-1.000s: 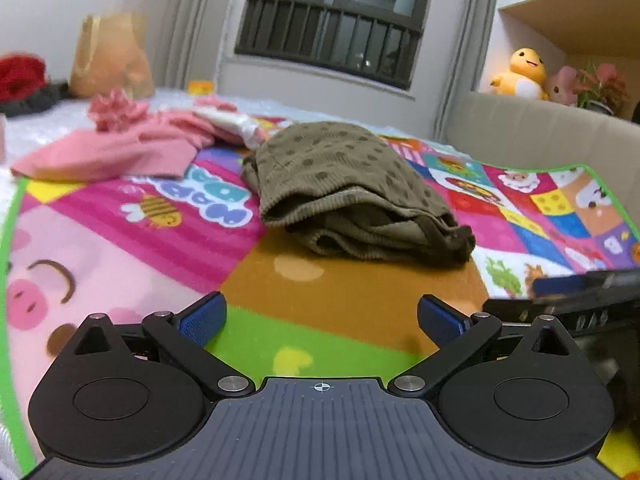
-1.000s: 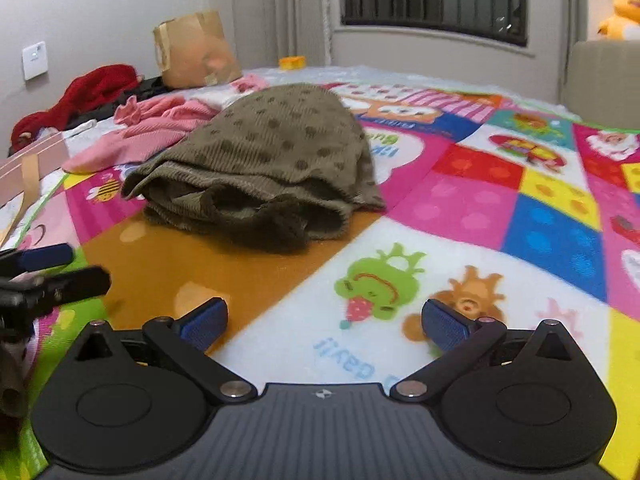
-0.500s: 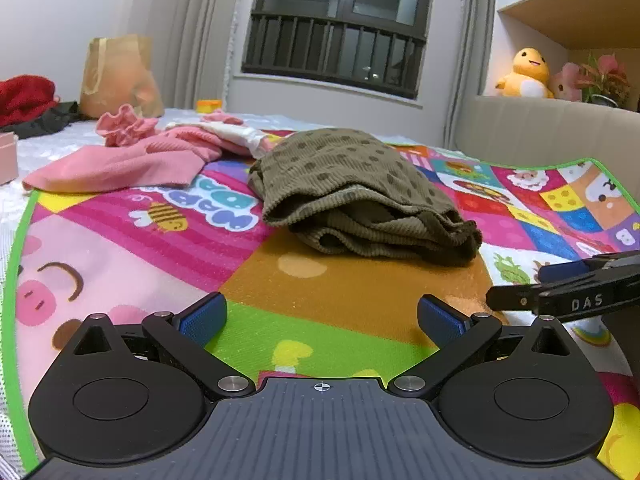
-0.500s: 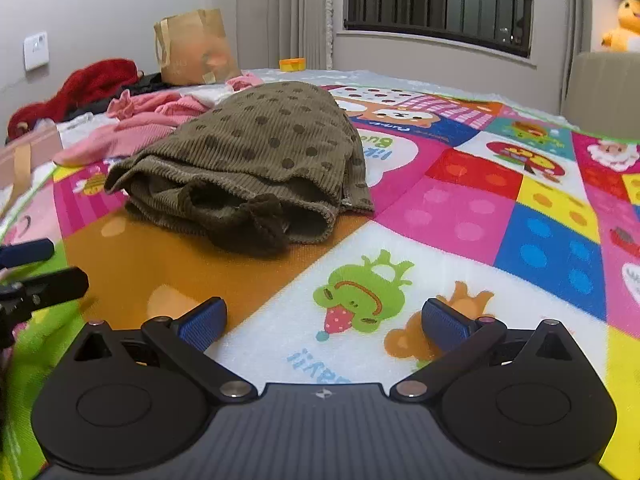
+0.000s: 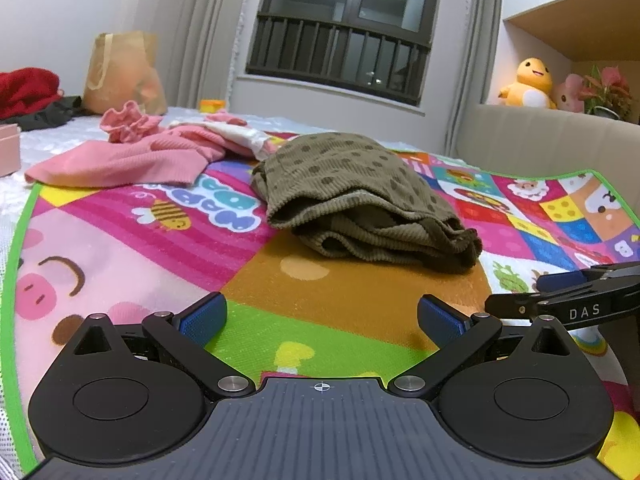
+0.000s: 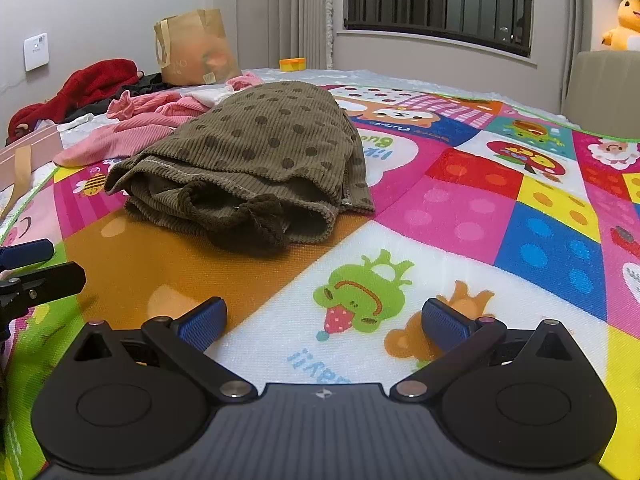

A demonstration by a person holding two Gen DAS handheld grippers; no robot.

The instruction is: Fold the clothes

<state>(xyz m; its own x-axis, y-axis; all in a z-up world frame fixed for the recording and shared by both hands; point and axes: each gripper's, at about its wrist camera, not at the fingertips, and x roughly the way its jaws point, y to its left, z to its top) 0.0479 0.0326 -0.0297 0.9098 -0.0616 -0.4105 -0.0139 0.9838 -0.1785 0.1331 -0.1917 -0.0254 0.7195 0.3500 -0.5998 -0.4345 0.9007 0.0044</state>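
Both grippers are drawing back and lifting a little from where they were a second ago, so the brown dotted corduroy garment (image 5: 360, 200) is sitting slightly farther ahead of the fingers in each view. The left gripper (image 5: 322, 316) is holding its blue pads spread wide with nothing between them, and the right gripper (image 6: 324, 318) is doing the same; each is showing at the edge of the other's view, the two hanging side by side. The garment is lying ahead of both, apart from the fingertips, already doubled over into a loose bundle with its hem and a darker ruffle facing the claws. To my judgement this piece is reading as folded and released, so the next reach is likely going toward the pink knit clothing (image 5: 132, 156), which is sprawling unfolded beyond and to the left of the brown bundle. Everything is resting on a bright cartoon play mat (image 6: 460, 216) that is covering a bed. Farther off, a brown paper bag (image 5: 124, 72) is standing by the curtained wall, a barred window (image 5: 344, 28) is showing night outside, and a yellow plush toy (image 5: 528, 84) is sitting on a ledge to the right.
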